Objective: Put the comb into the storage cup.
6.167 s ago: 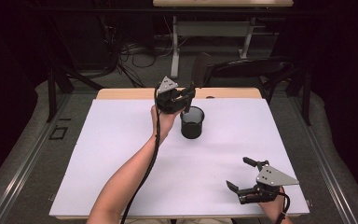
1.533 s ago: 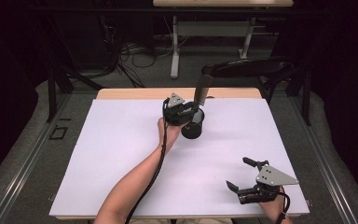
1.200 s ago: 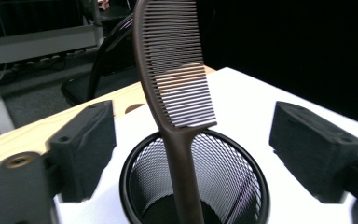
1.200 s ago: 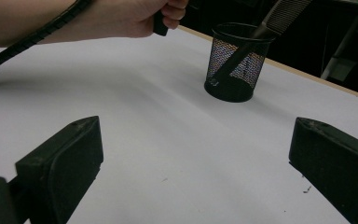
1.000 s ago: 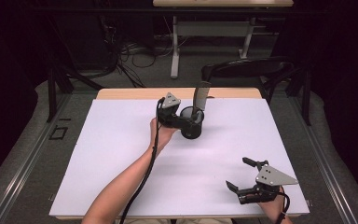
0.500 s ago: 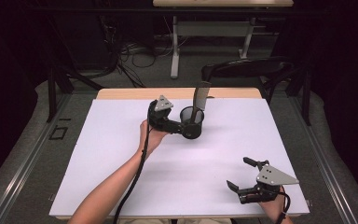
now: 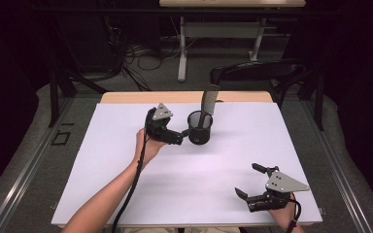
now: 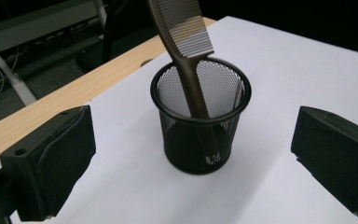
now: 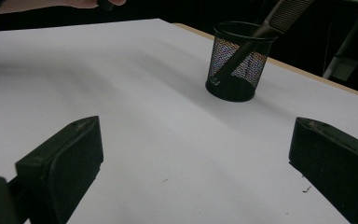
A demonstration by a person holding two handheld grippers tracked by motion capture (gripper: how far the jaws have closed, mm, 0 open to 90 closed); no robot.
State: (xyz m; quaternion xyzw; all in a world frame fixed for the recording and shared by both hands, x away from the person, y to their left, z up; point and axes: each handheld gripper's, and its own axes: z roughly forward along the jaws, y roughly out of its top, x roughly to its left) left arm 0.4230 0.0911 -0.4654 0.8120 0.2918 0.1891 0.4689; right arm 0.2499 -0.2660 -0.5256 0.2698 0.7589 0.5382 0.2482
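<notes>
A black mesh cup [image 7: 200, 130] stands upright at the far middle of the white table [image 7: 126, 165]. A brown comb [image 7: 210, 98] leans in it, handle down and teeth sticking out above the rim. My left gripper [image 7: 179, 137] is just left of the cup, open, jaws pointing at it with nothing between them. In the left gripper view the cup [image 8: 200, 135] and comb [image 8: 186, 42] sit ahead between the wide-apart pads [image 8: 51, 163]. My right gripper [image 7: 246, 179] rests open near the front right corner, empty. Its view shows the cup [image 9: 240, 60] and comb [image 9: 282, 11] far off.
The table's far wooden edge [image 7: 184, 96] runs just behind the cup. A dark chair [image 7: 262, 70] stands beyond it, with cables on the floor [image 7: 141, 53]. The left forearm [image 7: 111, 194] and its trailing cable cross the table's front left.
The left gripper let go of the comb, which now leans in the cup, and drew back to the left of the cup. The right gripper stayed put.
</notes>
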